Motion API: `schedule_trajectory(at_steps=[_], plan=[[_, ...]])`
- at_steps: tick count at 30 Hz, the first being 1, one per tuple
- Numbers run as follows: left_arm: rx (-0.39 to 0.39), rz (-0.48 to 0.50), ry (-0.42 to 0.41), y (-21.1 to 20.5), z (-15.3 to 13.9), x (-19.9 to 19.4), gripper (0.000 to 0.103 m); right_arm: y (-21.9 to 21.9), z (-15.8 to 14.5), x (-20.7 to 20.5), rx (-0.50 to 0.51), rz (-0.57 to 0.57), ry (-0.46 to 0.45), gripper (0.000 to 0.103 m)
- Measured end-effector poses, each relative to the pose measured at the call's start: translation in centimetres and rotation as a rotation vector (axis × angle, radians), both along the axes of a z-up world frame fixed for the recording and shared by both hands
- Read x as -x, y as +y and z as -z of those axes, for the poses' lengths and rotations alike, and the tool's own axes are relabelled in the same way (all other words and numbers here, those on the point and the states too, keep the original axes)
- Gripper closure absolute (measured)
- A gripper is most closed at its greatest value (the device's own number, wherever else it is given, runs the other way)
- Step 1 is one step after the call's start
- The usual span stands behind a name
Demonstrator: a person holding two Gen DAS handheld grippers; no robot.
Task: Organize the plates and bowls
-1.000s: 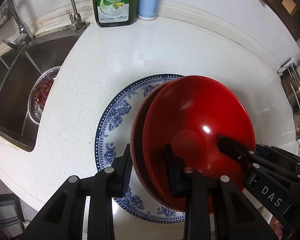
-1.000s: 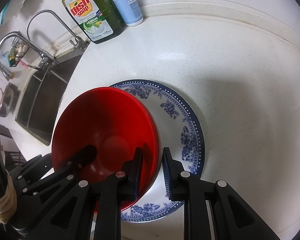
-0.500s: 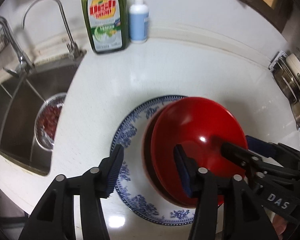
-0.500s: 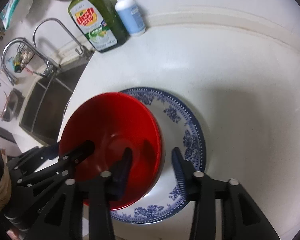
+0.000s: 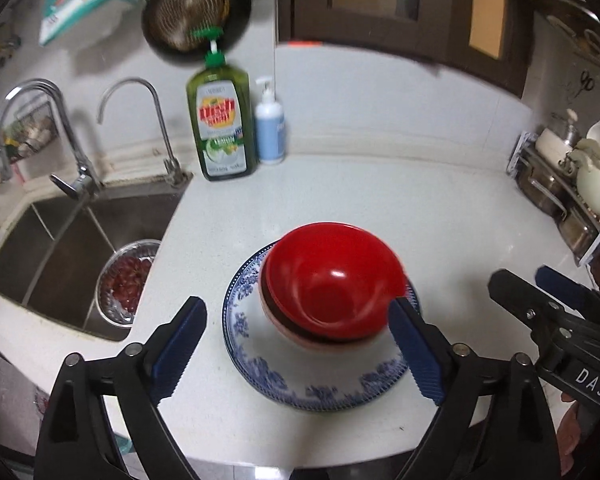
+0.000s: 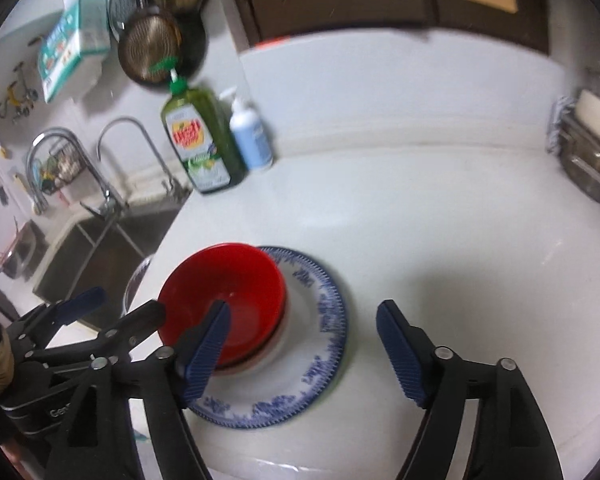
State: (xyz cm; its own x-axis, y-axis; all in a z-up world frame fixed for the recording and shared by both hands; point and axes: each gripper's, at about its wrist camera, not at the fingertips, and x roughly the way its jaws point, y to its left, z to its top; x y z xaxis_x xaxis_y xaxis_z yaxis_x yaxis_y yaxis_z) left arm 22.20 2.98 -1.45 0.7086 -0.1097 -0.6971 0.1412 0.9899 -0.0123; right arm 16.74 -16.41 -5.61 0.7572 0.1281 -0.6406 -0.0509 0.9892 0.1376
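Bowls are stacked: the red bowl (image 5: 332, 280) sits nested on top of another bowl whose pinkish rim peeks out underneath, and the whole pile rests on the blue floral plate (image 5: 320, 384) in the middle of the white tabletop (image 5: 440, 208). Looks to me like the stacking step is basically finished and this is the let-go part. Left gripper (image 5: 298, 350) has its jaws spread wide, having just been opening, with nothing pinched between them. They only frame the stack from above. Same story for the right gripper (image 6: 304, 350): jaws just opened, released, empty, hovering off the plate's right side. Next move, I'd guess, is finding whatever dish is left and bringing it over, but no loose plates or bowls show up in either view.

Hard-to-see stuff: the lower bowl is mostly covered, so I can't say if there's more than one under there. Dish soap bottle (image 5: 220, 124) label is blurred. A strainer of something red sits in the sink (image 5: 60, 248), partly cut off by the edge.
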Motion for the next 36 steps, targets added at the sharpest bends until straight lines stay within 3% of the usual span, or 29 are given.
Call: schedule_trajectory(at_steps=[7,14,18,23,31,36], plan=[[-0.023,-0.001,-0.146,-1.6,-0.8,8.3,0.0,-2.3,-0.6,7.8,0.049,0.056,-0.104,0.015],[-0.044,-0.076,-0.196,-1.6,-1.5,15.3,0.0,-4.0,-0.4,15.9,0.089,0.063,-0.14,0.014],[-0.084,-0.061,-0.189,-1.8,-1.6,17.8,0.0,-4.5,-0.7,19.4,0.091,0.06,-0.154,0.014],[-0.053,-0.037,-0.206,-1.8,-2.2,20.2,0.0,-4.8,-1.0,22.7,0.091,0.067,-0.196,0.014],[-0.075,-0.016,-0.311,-2.1,-3.6,23.7,0.0,-5.3,-1.5,26.3,0.094,0.083,-0.235,0.014],[-0.059,-0.003,-0.303,-1.8,-3.9,24.1,0.0,-5.2,-1.7,27.9,0.096,0.103,-0.252,0.014]])
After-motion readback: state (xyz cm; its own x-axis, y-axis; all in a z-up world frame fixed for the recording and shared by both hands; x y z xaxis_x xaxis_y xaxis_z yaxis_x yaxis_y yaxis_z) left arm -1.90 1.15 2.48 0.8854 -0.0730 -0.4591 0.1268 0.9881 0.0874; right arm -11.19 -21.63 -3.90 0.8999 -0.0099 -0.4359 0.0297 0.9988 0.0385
